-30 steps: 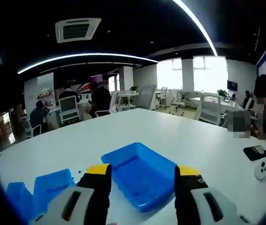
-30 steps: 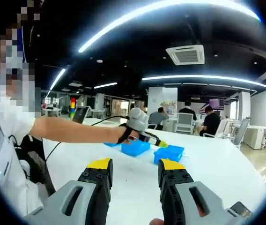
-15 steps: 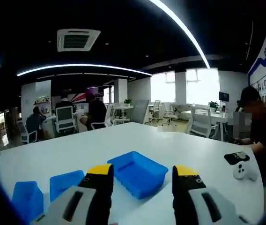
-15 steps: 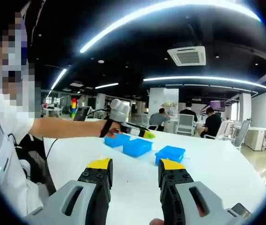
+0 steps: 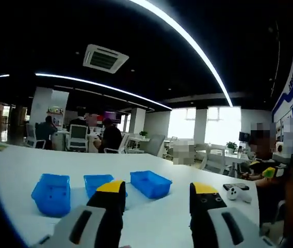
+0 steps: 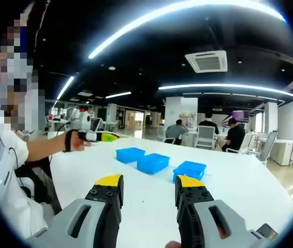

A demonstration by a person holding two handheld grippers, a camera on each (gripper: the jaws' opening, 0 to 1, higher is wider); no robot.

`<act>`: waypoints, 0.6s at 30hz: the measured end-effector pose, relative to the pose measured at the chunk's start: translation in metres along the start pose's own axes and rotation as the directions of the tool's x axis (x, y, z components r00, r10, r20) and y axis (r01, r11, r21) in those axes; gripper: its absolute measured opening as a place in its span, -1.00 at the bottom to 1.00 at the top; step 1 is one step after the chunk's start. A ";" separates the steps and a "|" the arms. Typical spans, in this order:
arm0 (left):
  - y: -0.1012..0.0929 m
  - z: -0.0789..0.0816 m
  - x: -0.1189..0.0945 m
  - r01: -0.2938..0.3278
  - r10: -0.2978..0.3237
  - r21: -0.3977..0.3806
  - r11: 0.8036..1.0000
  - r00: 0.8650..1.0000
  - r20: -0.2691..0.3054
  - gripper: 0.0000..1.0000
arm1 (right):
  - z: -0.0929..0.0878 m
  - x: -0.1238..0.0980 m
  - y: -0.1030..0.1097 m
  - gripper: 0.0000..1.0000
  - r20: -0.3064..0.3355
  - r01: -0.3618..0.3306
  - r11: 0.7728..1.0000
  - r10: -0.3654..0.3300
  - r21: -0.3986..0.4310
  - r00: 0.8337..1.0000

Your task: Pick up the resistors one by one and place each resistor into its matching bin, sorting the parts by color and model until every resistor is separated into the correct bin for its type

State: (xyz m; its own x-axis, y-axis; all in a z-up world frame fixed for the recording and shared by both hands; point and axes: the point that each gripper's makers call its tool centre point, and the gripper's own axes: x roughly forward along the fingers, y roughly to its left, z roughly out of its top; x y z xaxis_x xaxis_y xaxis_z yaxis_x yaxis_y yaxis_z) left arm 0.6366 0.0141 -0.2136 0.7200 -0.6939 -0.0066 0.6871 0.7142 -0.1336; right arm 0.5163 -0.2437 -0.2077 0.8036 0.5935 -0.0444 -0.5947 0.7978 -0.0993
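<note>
Open-plan office, dark ceiling w/ curved light strips; seated people [image 6: 207,127] at desks in bkgd. White tabletop [image 6: 249,194] carries three blue bins: in left gripper view, bin 1 [image 5: 52,186], bin 2 [image 5: 98,183] partly behind left jaw, bin 3 [image 5: 151,184], set in a row, apart. Right gripper view shows the same bins [image 6: 153,163] beyond the jaws. Left tool [image 5: 157,192]: jaws parted, nothing between. Right tool [image 6: 149,185]: jaws parted, nothing between. Resistors too small to make out. Small white device [image 5: 232,193] near tabletop edge, left gripper view.
</note>
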 end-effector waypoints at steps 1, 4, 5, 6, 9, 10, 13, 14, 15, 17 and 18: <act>0.000 -0.002 -0.009 -0.003 0.003 0.001 1.000 1.000 0.004 0.02 | -0.001 0.000 0.000 -0.17 -0.003 0.001 1.000 -0.001 -0.001 1.000; 0.000 -0.006 -0.037 -0.014 0.014 -0.013 1.000 1.000 0.024 0.03 | -0.001 0.000 -0.002 -0.17 -0.008 0.003 1.000 -0.003 -0.001 1.000; -0.001 -0.006 -0.045 -0.020 0.020 -0.006 1.000 0.999 0.033 0.03 | -0.001 0.000 -0.003 -0.17 -0.008 0.004 1.000 -0.004 0.000 1.000; -0.001 -0.006 -0.050 -0.027 0.027 -0.001 1.000 0.999 0.039 0.03 | -0.001 0.000 -0.004 -0.17 -0.008 0.005 1.000 -0.005 0.001 1.000; -0.002 -0.009 -0.069 -0.050 0.049 0.030 0.998 0.998 0.047 0.03 | -0.001 0.000 -0.007 -0.17 -0.008 0.008 1.000 -0.008 0.005 1.000; -0.004 -0.011 -0.075 -0.051 0.049 0.037 0.998 0.998 0.048 0.03 | 0.000 0.000 -0.009 -0.17 -0.009 0.009 1.000 -0.009 0.006 1.000; -0.005 -0.013 -0.083 -0.050 0.048 0.043 0.998 0.998 0.050 0.04 | -0.001 0.002 -0.009 -0.17 -0.012 0.007 1.000 -0.007 0.008 1.000; -0.006 -0.014 -0.084 -0.051 0.048 0.045 0.998 0.998 0.049 0.04 | -0.001 0.002 -0.009 -0.17 -0.012 0.006 1.000 -0.006 0.008 1.000; -0.005 -0.015 -0.085 -0.051 0.049 0.047 0.998 0.998 0.048 0.04 | -0.001 0.002 -0.009 -0.17 -0.012 0.005 1.000 -0.005 0.008 1.000; -0.005 -0.016 -0.084 -0.053 0.050 0.055 0.997 0.998 0.040 0.04 | 0.002 0.001 -0.014 -0.17 -0.012 0.004 1.000 -0.004 0.007 1.000; -0.004 -0.018 -0.083 -0.052 0.050 0.056 0.997 0.998 0.034 0.04 | 0.003 0.001 -0.015 -0.17 -0.012 0.004 1.000 -0.004 0.007 1.000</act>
State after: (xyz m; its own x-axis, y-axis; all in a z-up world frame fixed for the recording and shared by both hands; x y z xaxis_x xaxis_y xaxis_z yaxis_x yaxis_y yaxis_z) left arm 0.5723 0.0676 -0.2299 0.7564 -0.6538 0.0199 0.6532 0.7533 -0.0769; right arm 0.5258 -0.2553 -0.2032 0.8063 0.5889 -0.0557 -0.5914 0.8010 -0.0925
